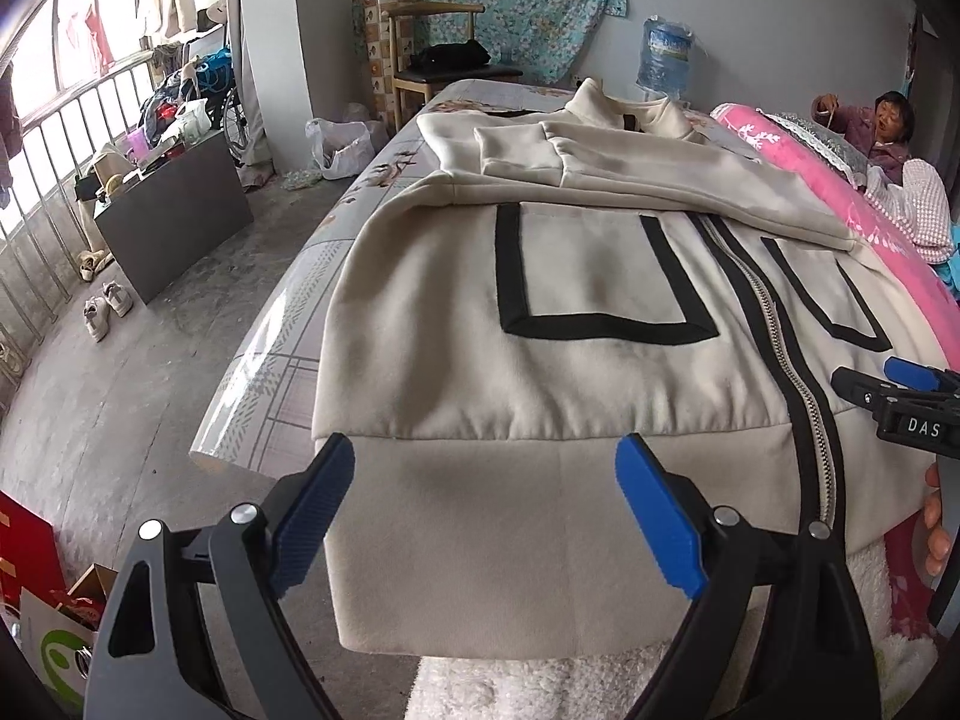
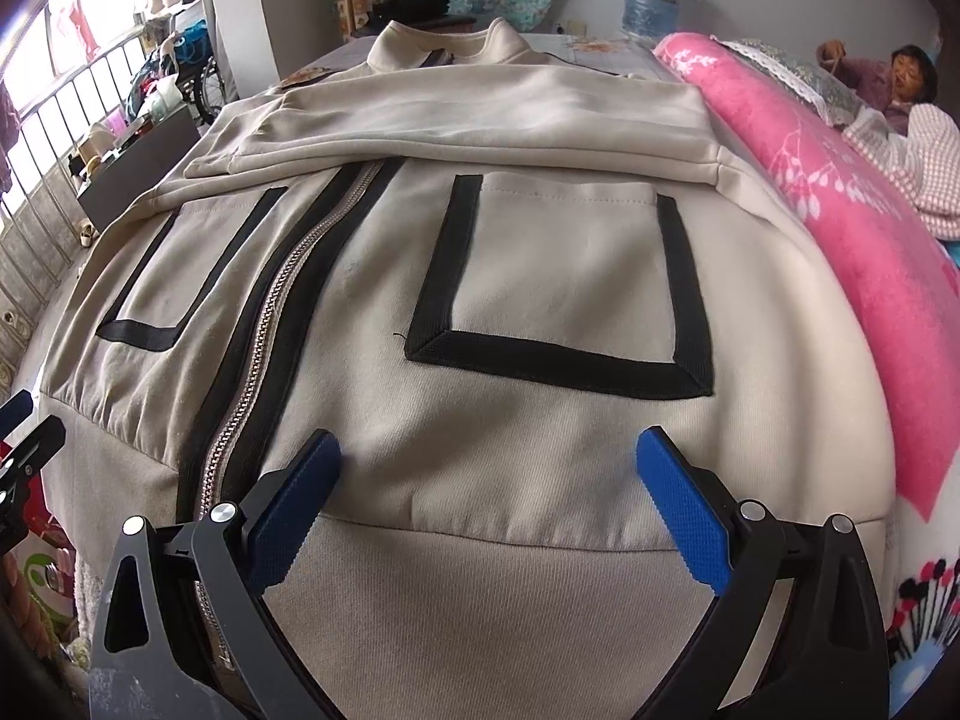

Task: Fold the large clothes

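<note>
A cream zip-up jacket point(image 1: 588, 276) with black-trimmed pockets lies face up on the bed, its sleeves folded across the chest point(image 2: 480, 120). My left gripper point(image 1: 486, 468) is open, its blue pads either side of the bottom hem band on the jacket's left half. My right gripper point(image 2: 489, 462) is open above the hem band on the right half, just below the black-edged pocket point(image 2: 564, 300). The right gripper also shows at the right edge of the left wrist view point(image 1: 900, 396). The zipper point(image 2: 264, 372) runs up the jacket's middle.
A pink blanket point(image 2: 840, 192) lies along the bed's right side, and a person point(image 2: 906, 84) sits beyond it. A wooden chair point(image 1: 432, 60) and a water jug point(image 1: 663, 54) stand past the bed's far end. A grey box point(image 1: 174, 216) and shoes point(image 1: 108, 306) sit on the floor at left.
</note>
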Tool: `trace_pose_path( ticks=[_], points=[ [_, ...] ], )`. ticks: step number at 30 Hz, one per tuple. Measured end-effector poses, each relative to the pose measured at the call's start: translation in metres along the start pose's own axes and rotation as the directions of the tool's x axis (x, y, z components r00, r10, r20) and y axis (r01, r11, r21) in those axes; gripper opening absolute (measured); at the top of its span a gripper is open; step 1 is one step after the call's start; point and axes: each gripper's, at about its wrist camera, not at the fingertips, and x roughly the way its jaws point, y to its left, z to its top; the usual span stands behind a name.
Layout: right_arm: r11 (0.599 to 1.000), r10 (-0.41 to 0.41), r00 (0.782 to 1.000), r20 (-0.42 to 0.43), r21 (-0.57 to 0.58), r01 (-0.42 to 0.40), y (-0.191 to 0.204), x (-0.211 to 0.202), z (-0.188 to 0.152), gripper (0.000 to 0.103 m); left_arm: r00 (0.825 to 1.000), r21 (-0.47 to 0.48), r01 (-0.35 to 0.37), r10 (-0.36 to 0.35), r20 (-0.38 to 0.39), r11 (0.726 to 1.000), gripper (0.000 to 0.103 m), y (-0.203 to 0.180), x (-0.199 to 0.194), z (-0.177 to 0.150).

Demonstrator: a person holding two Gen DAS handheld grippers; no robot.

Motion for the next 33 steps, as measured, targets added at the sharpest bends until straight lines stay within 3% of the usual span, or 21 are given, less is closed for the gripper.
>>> trace_pose_path(
  ticks=[10, 16, 24, 33],
  points=[
    [1.000, -0.006, 1.000, -0.001, -0.003, 0.006, 0.004, 0.002, 0.001, 0.095, 0.995, -0.060, 0.101, -0.100, 0.014, 0.993, 0.085, 0.035, -0.011, -0.033],
    [1.000, -0.008, 1.000, 0.013, -0.002, 0.008, 0.005, 0.001, -0.001, 0.095, 0.986, -0.130, 0.167, -0.169, -0.008, 0.977, 0.070, 0.049, -0.004, -0.037],
    [1.000, -0.008, 1.000, 0.015, -0.001, 0.008, 0.005, 0.001, -0.002, 0.095, 0.975, -0.243, 0.200, -0.217, -0.045, 0.949, 0.054, 0.069, 0.006, -0.040],
    [1.000, -0.008, 1.000, 0.018, 0.000, 0.008, 0.006, 0.001, -0.003, 0.095, 0.948, -0.345, 0.266, -0.310, -0.077, 0.900, 0.053, 0.081, 0.024, -0.043]
  ],
)
